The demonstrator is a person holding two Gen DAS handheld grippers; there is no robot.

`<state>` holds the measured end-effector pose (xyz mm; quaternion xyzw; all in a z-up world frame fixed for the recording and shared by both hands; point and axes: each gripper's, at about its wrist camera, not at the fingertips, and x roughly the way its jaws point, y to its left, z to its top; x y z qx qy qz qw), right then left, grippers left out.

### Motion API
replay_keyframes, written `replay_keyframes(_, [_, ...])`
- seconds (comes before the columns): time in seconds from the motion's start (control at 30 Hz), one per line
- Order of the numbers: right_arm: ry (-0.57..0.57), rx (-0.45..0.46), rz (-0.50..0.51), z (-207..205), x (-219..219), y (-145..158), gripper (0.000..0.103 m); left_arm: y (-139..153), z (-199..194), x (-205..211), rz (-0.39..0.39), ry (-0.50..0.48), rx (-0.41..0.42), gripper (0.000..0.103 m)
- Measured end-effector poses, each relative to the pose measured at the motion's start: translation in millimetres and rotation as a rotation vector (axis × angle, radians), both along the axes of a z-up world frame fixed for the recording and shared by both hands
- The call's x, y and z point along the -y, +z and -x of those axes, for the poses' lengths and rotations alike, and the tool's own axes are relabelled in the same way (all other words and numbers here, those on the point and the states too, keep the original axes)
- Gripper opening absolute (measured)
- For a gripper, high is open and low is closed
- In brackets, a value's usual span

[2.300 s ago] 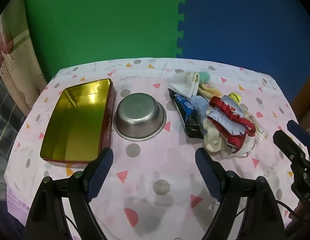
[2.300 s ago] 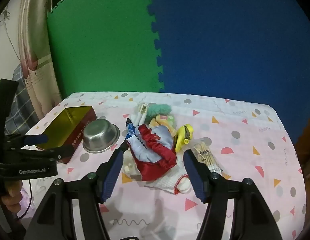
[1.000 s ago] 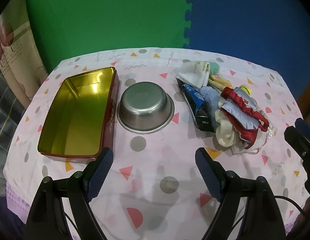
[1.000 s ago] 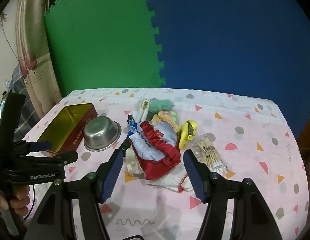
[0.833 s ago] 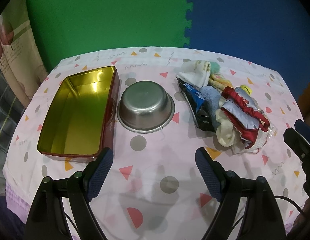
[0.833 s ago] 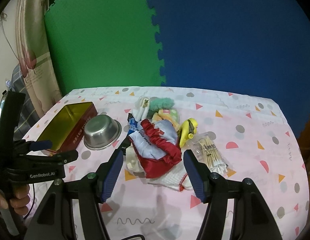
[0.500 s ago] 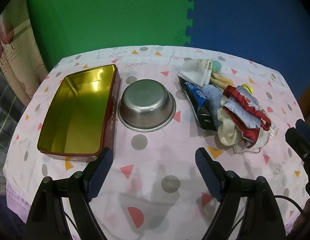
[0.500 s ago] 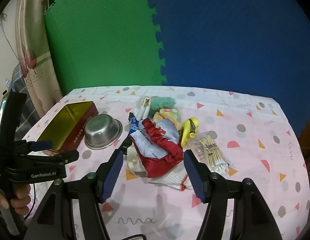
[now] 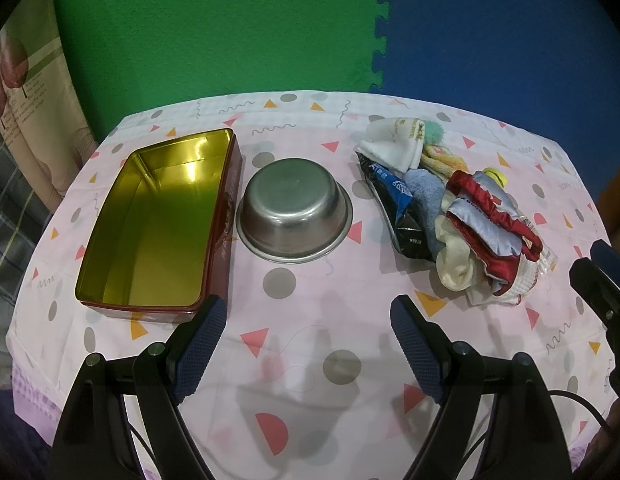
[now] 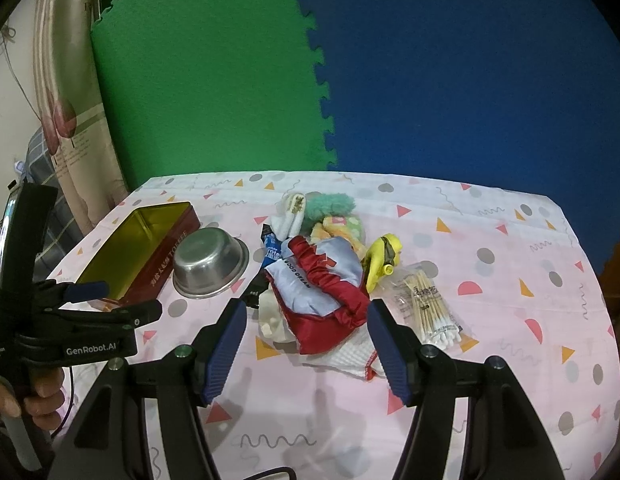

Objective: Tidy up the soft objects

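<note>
Landmark = steel bowl point(image 9: 294, 216), sitting upright on the pink patterned tablecloth point(image 9: 310, 344). Just left of the bowl, nearly touching its rim: open red tin point(image 9: 158, 224) w/ gold inside, nothing in it. Right of the bowl, a short gap away: pile of soft objects point(image 9: 449, 208), all heaped together. In the pile, nearest the bowl, a black-blue packet point(image 9: 397, 204); behind that, a white sock point(image 9: 393, 144) w/ a green fluffy bit point(image 10: 329, 204) beside it; on top, a red and grey satin pouch point(image 10: 317, 280); under its near edge a cream sock point(image 9: 453, 264) and a white cloth w/ red trim point(image 10: 349, 360). Far side of the pile from the bowl: yellow toy point(image 10: 383, 260), then a clear bag of cotton swabs point(image 10: 425, 304). Left gripper point(image 9: 306, 332) hangs over the cloth on the near side of the bowl, jaws spread wide, nothing between them, nothing touched. Right gripper point(image 10: 306, 340) sits near side of the pile, further from the bowl, jaws also wide apart w/ the pouch seen between the pads but not gripped. A hand point(image 10: 38, 400) holds the left gripper's handle.
</note>
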<state>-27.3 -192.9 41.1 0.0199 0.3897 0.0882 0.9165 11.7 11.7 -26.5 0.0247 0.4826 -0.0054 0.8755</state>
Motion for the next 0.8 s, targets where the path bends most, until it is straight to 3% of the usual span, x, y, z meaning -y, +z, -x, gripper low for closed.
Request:
replay_keyframes(0.53, [-0.003,-0.002,0.008,-0.9,1.7,-1.7,0.064,-1.0,1.1,-0.5,-0.002,0.003,-0.003,0.082])
replay_keyframes(0.8, [-0.041,-0.014,0.068,-12.9,25.5,-11.9,0.064,-9.0,-2.5,-3.4,-0.007,0.010,-0.017,0.082])
